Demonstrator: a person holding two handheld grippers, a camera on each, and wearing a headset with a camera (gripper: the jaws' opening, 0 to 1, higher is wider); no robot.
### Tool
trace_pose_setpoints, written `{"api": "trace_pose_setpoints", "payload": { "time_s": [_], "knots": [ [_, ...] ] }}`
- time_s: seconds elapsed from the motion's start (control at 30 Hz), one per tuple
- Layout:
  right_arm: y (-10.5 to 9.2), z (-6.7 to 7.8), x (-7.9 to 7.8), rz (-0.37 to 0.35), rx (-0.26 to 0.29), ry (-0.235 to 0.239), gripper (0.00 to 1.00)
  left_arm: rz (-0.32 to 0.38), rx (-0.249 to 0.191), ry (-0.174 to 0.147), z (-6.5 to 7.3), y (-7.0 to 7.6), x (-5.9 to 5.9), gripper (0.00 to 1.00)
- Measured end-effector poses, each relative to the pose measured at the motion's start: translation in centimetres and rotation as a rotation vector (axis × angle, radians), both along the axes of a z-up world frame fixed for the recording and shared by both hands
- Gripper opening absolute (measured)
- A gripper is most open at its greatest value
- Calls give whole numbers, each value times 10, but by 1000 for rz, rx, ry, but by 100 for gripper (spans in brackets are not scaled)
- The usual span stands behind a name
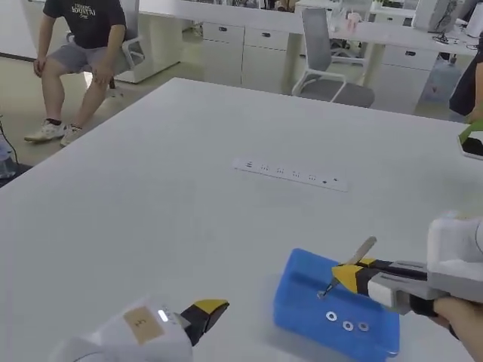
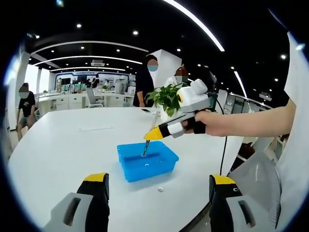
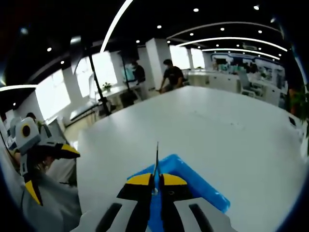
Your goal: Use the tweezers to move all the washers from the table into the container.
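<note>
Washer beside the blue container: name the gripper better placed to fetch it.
Right: the right gripper holds the tweezers above the container, near the washer; the left gripper is open and empty.

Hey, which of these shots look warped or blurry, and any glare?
Both gripper views bend like fisheye, the ceiling light strip curving in the left one; head view is straight but soft around the washers in the blue container; right gripper view has blown-out windows.
</note>
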State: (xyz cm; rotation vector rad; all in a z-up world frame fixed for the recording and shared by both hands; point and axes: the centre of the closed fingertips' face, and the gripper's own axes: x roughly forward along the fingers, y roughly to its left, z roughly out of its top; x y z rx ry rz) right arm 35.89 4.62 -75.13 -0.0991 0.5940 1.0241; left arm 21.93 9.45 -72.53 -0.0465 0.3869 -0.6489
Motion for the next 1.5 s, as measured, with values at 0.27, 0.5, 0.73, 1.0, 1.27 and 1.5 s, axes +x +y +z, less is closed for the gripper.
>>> {"api": "trace_pose_setpoints", "payload": {
  "time_s": [0.27,0.5,0.73,1.0,1.27,1.5],
  "knots": [
    [0,-17,8,4,-40,25,3,4,2,3,0,0,0,87],
    [-3,-36,15,-2,-70,55,3,4,4,6,-1,1,0,87],
    [-1,-46,19,-7,-89,75,3,6,6,7,-2,3,0,86],
    [3,-54,18,4,-112,80,3,7,3,10,-3,3,0,86],
    [0,-60,19,17,-145,63,3,14,-4,15,-5,6,0,86],
    [-2,-61,17,18,-144,48,3,17,-12,12,-4,7,1,86]
  ]
}}
